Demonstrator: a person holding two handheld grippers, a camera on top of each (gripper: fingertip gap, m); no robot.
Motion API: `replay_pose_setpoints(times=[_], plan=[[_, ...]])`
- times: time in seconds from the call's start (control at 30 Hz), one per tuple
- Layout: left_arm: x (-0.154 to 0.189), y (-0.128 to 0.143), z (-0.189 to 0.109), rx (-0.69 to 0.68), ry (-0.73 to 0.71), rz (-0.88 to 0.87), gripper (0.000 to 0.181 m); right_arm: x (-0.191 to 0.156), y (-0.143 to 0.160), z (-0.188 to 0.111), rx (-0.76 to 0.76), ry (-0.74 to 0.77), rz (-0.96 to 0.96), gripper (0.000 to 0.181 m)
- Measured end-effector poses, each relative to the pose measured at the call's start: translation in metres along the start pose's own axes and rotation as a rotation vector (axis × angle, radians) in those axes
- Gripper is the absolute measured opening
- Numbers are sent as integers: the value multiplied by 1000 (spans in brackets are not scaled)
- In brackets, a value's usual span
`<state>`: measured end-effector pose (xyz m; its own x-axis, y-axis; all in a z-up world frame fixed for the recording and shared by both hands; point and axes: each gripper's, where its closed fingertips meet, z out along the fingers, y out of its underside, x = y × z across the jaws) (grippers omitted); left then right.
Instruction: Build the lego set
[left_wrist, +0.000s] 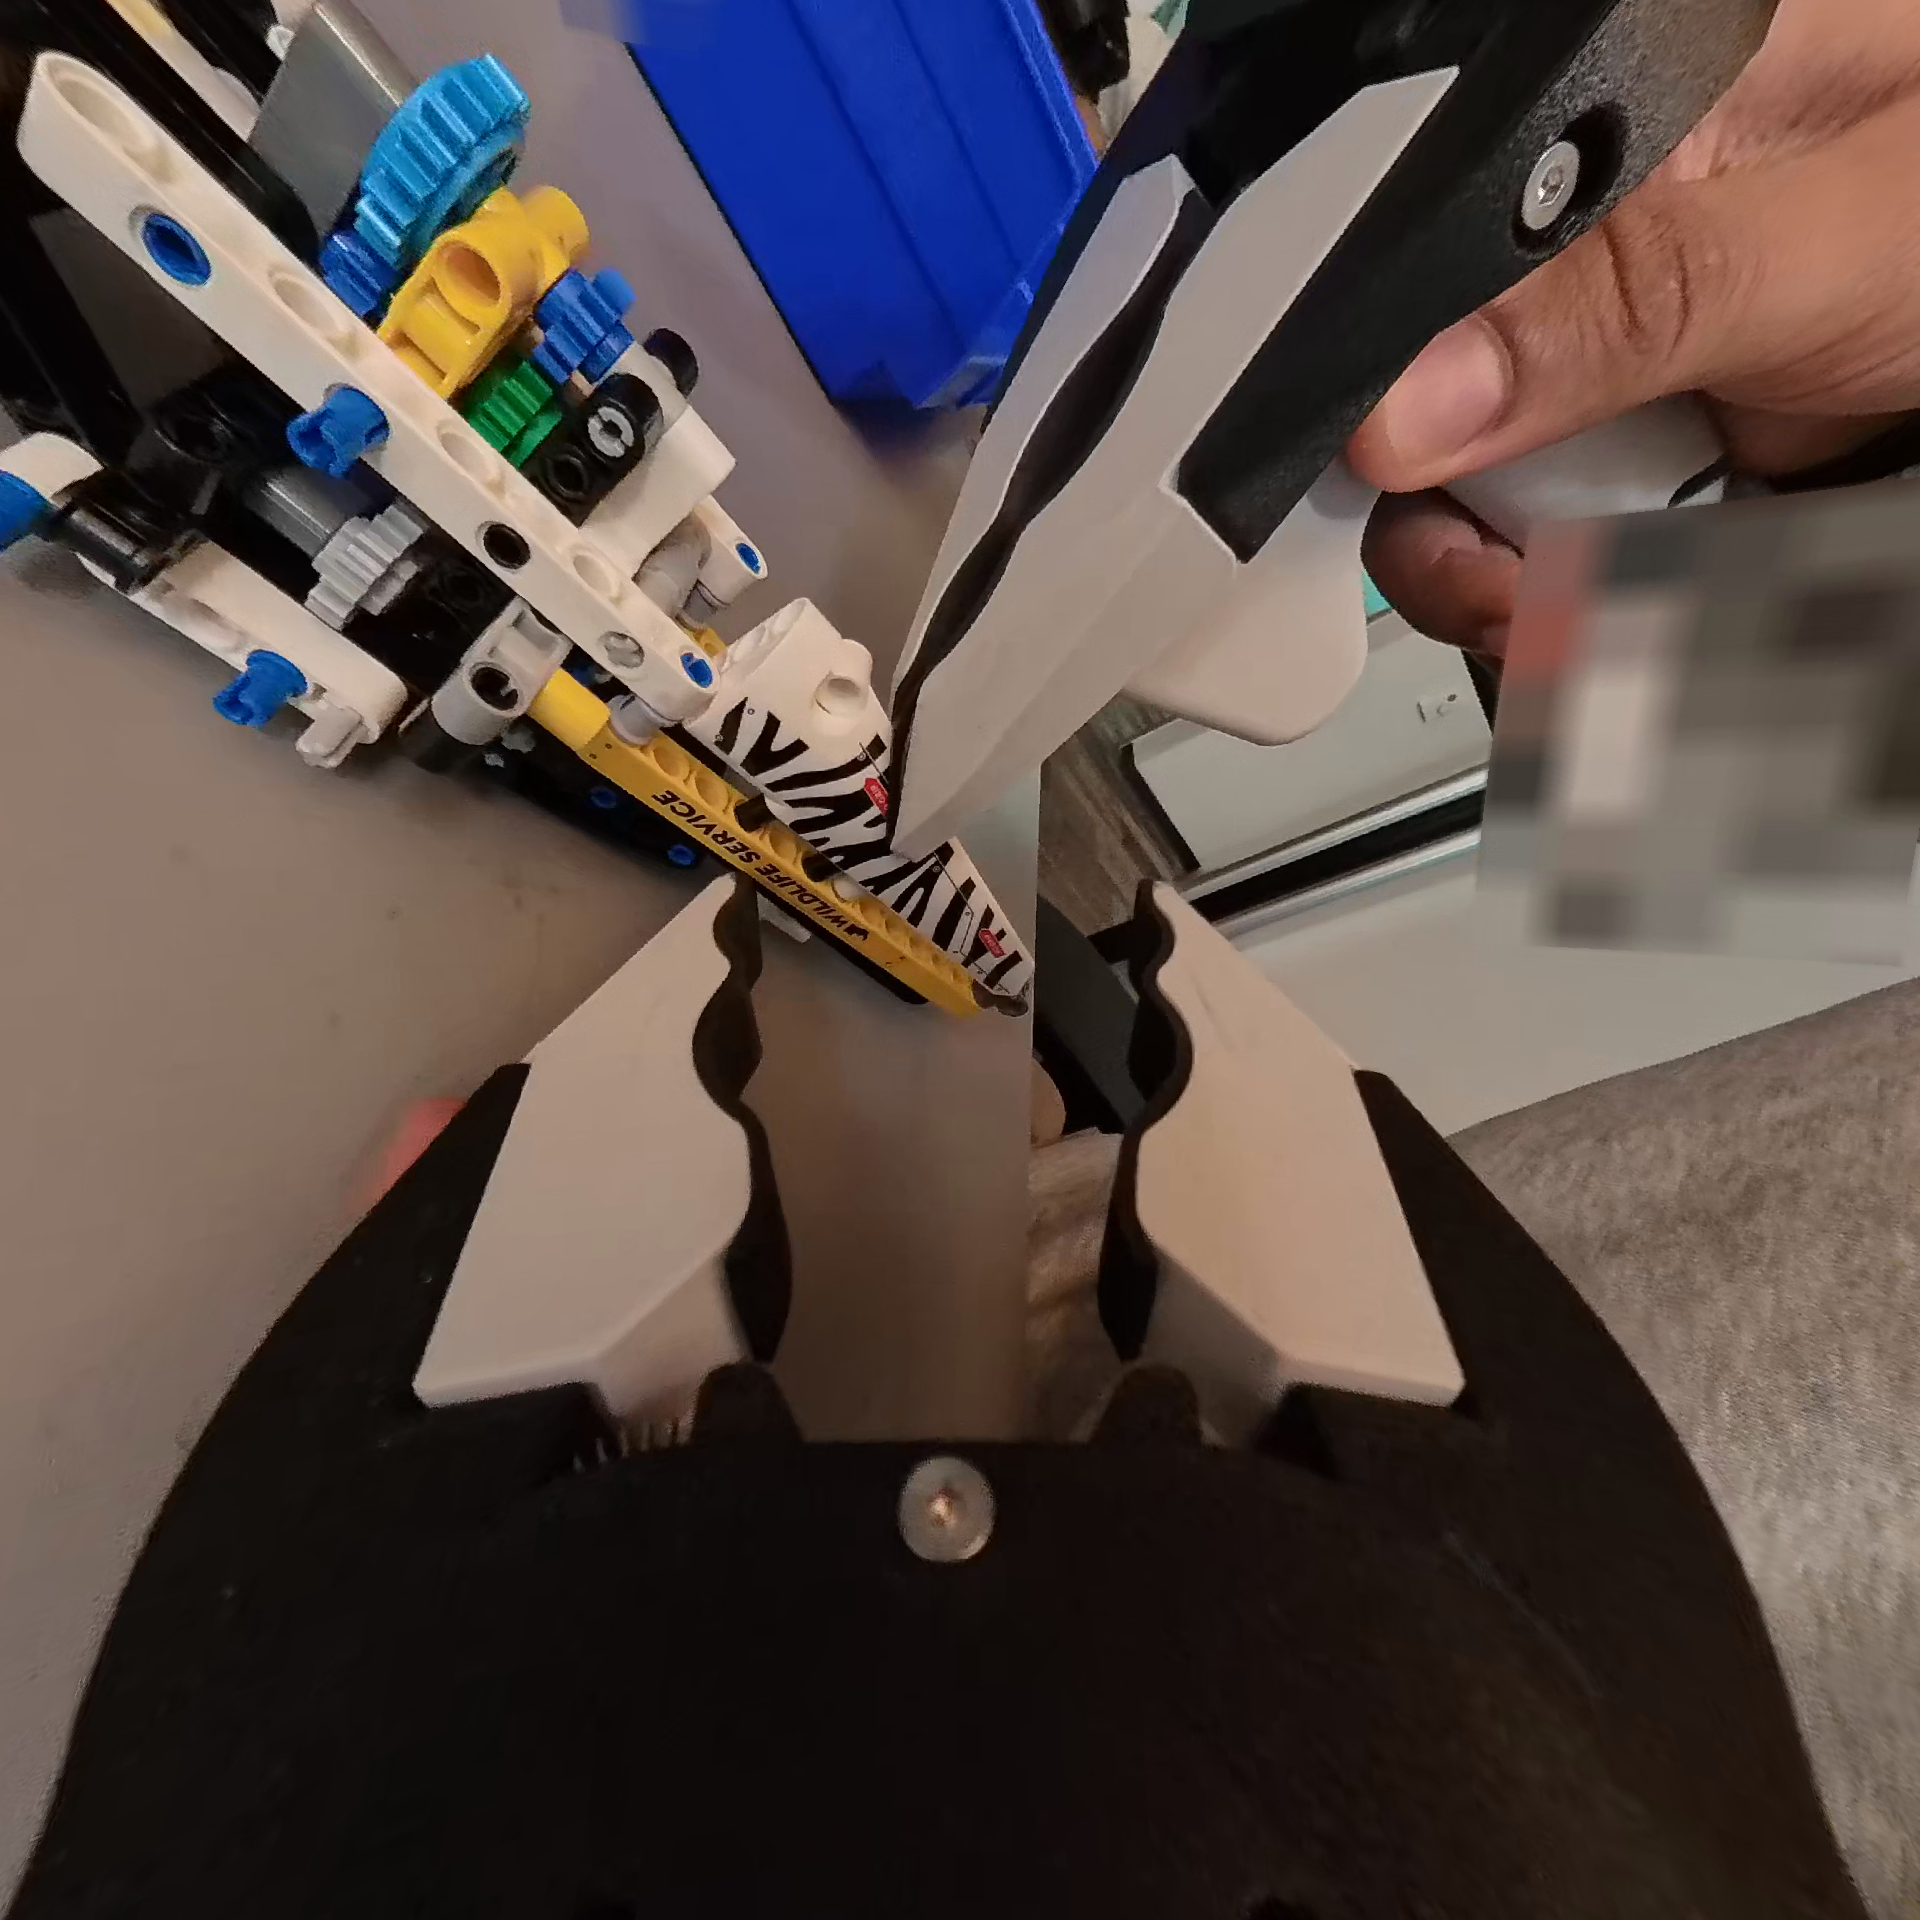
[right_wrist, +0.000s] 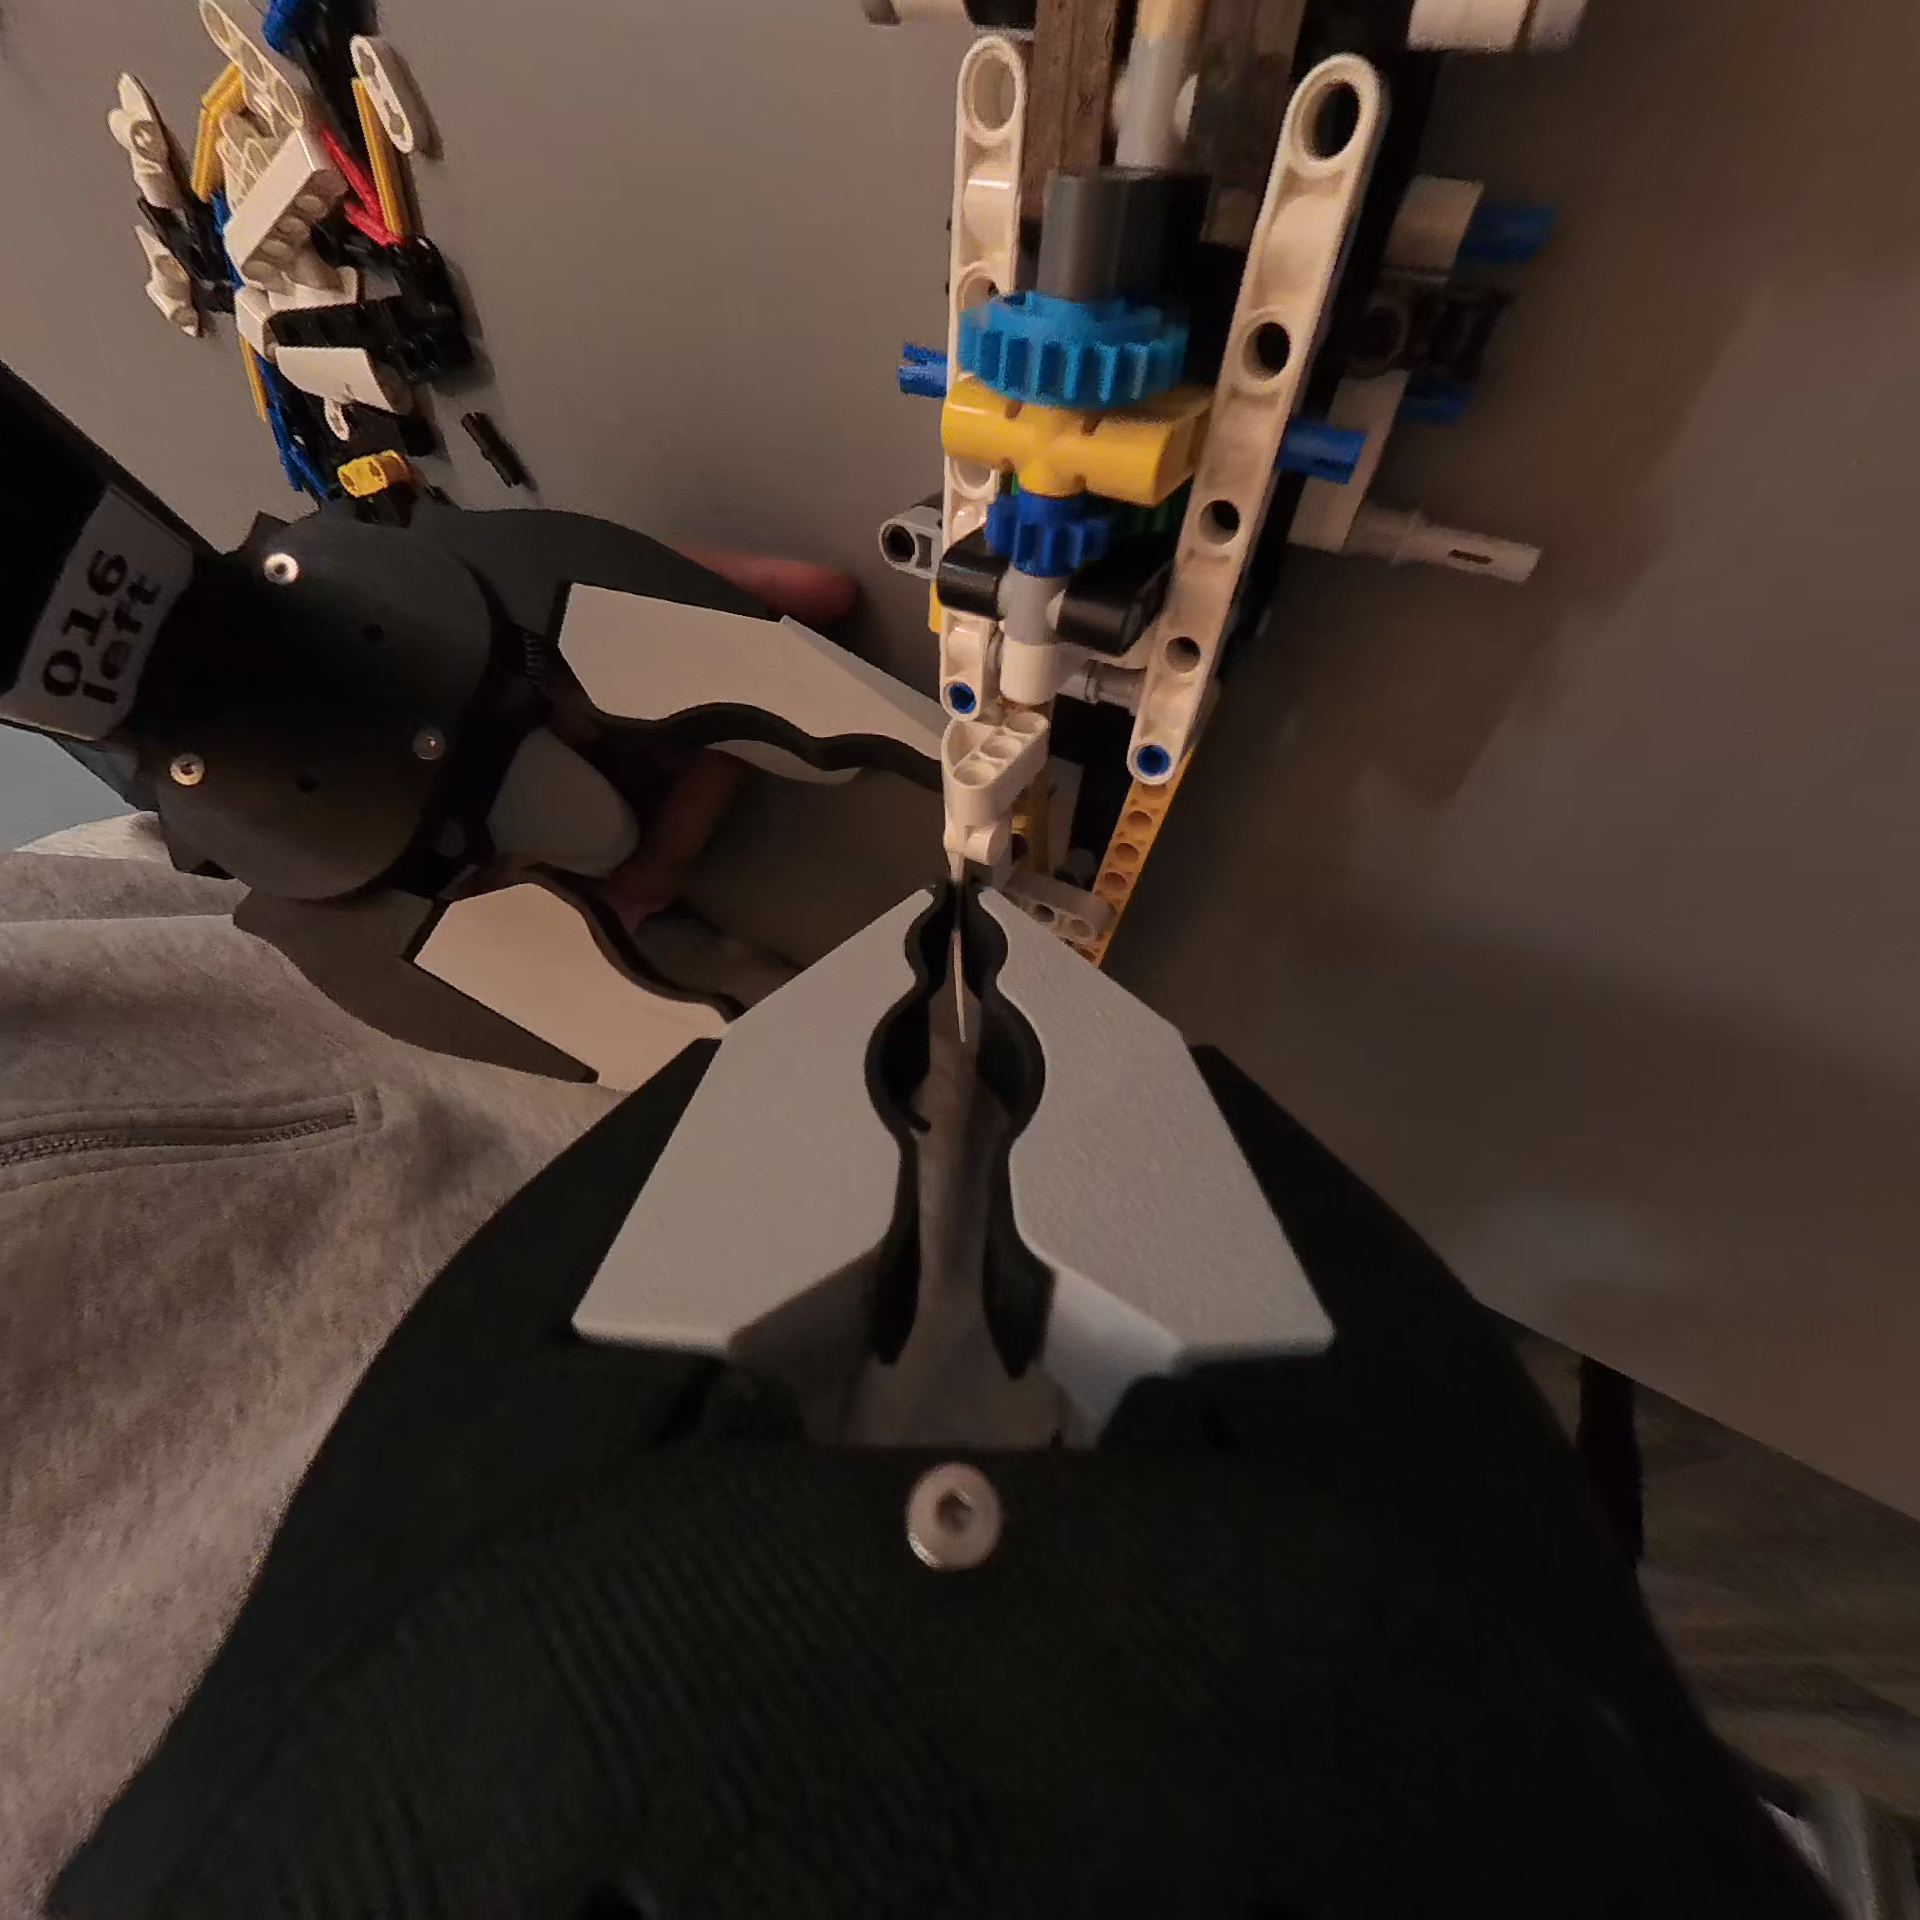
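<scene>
Grey table (left_wrist: 208, 1039), gear-filled lego model (left_wrist: 416, 436), zebra-striped panel (left_wrist: 831, 790)

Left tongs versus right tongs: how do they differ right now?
The left tongs stand open with nothing between the fingers; the right tongs are shut on the zebra-striped white panel of the lego model. The left tongs hang beside the model's end, near its yellow studded beam; the right tongs touch the model. Both have pale grey fingers with wavy black pads on black bodies.
</scene>
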<state>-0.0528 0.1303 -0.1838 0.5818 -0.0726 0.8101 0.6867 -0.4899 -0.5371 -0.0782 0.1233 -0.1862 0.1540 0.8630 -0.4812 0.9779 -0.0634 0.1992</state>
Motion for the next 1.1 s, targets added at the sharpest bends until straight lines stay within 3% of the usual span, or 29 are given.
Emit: replay_pose_setpoints(times=[0.6, 0.9, 1.1], plan=[[-2, 1, 1, 11, -11, 7, 66, 9, 8, -5, -51, 205, -195, 0], [10, -10, -12, 114, 101, -55, 63, -19, 13, -17, 67, 42, -260, 0], [36, -21, -29, 223, 303, -127, 33, -38, 15, -40, 270, -48, -332, 0]])
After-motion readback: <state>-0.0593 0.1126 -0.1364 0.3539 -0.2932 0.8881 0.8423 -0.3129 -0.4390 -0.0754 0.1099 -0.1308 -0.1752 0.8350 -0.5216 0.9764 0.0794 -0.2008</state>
